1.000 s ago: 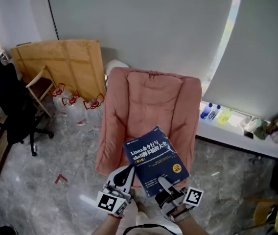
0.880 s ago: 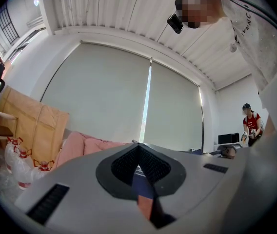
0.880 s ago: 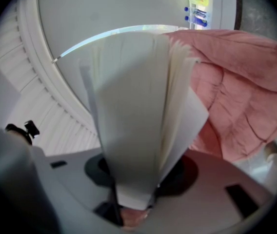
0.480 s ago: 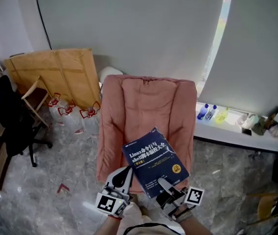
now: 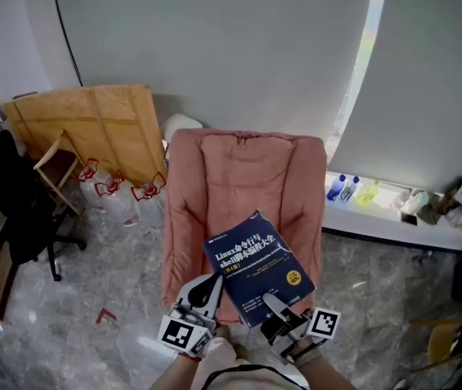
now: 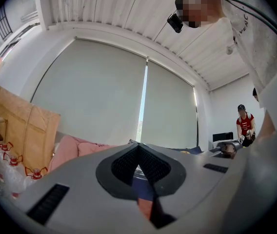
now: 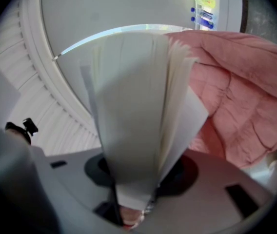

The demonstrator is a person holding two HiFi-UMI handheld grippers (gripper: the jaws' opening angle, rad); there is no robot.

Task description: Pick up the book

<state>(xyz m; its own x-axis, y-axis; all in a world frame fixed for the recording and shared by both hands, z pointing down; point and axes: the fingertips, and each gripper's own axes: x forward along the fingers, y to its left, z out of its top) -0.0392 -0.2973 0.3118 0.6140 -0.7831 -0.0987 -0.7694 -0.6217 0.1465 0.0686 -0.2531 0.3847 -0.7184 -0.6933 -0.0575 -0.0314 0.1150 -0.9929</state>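
Here the book (image 5: 255,262) sits clamped (pages fanning) in the right tool (image 5: 272,304).

Lower edge of the book (image 5: 255,262) is hidden behind the right gripper (image 5: 275,307)

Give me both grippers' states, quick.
Left gripper: jaws together, nothing clearly held.
Right gripper: clamped on the book.

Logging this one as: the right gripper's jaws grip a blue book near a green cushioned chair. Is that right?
Not quite. The cushioned chair is pink, not green, as the head view shows. The rest stands: the right gripper has its jaws clamped on the blue book near that chair.
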